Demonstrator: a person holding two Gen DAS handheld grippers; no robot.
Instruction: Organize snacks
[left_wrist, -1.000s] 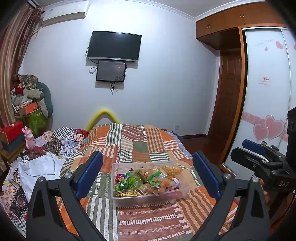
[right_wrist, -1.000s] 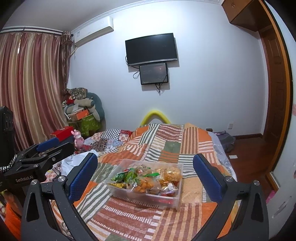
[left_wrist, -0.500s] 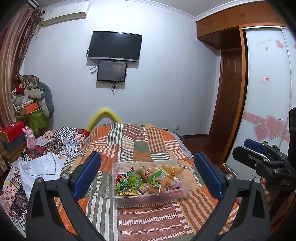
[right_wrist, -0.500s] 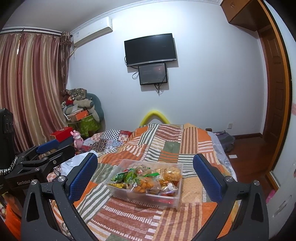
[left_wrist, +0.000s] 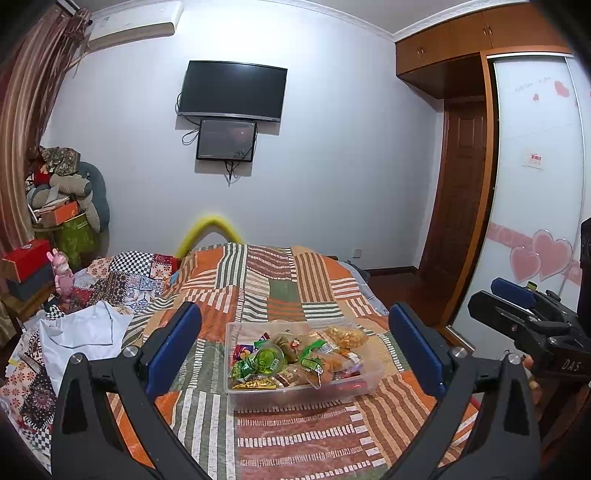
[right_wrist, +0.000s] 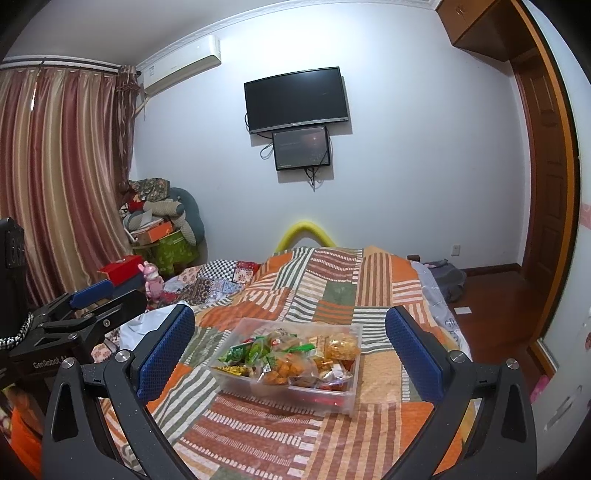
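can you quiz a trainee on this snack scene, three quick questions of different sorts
1. True or false: the clear snack bin sits on the patchwork bedspread.
2. Multiple choice: the left gripper is A) shut on a packet, B) open and holding nothing, C) out of view.
3. Fill in: in the right wrist view, the left gripper shows at the ___ edge.

Key
1. True.
2. B; the right gripper is open and empty too, its jaws wide apart.
3. Left.

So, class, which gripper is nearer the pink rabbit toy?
Left. The left gripper is on the pink rabbit toy's side of the bed; the right gripper is farther across, toward the wardrobe.
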